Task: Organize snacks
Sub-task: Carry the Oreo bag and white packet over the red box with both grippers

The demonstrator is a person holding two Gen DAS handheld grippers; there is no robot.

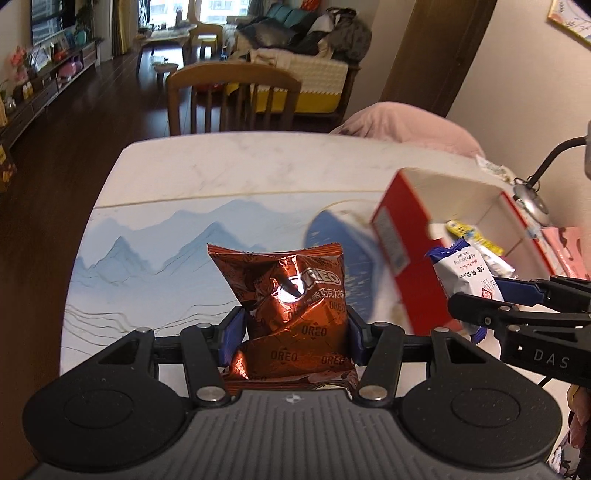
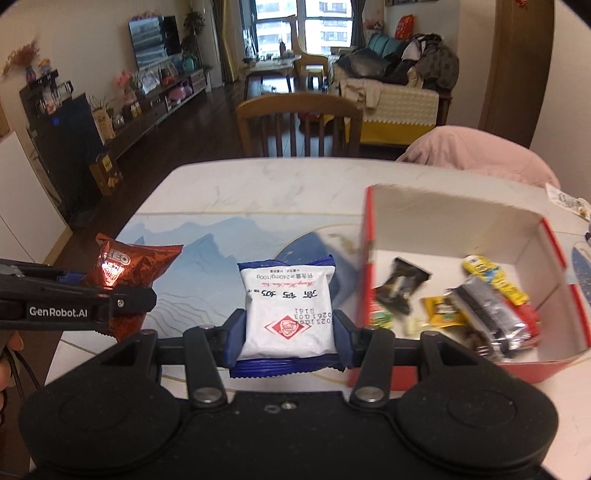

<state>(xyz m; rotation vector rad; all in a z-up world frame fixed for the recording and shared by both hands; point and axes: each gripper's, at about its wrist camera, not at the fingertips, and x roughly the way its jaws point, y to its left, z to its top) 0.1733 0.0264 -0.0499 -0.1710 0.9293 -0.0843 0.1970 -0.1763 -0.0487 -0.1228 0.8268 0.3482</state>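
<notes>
Jaws of the left gripper (image 1: 295, 332) pinch one crinkled, shiny copper-brown foil Oreo packet (image 1: 291, 295); the right gripper (image 2: 288, 332) has its jaws pressed on one smooth, pillow-shaped white packet (image 2: 290, 314) with blue crimped ends. Both packets hang above the marble-patterned desk (image 2: 258, 184). Just beside the white packet stands one red cardboard box (image 2: 461, 365), open-topped, with several small wrapped snacks lying loose inside.

— What was the room like from where I stood?
— Dark wooden floor (image 1: 92, 122), a wooden chair (image 2: 295, 122) at the far edge of the marble counter (image 2: 258, 184).
— And beyond it?
— A cluttered sofa (image 2: 399, 92), a television (image 2: 155, 38) on the left wall, daylight through the windows (image 2: 303, 22).
</notes>
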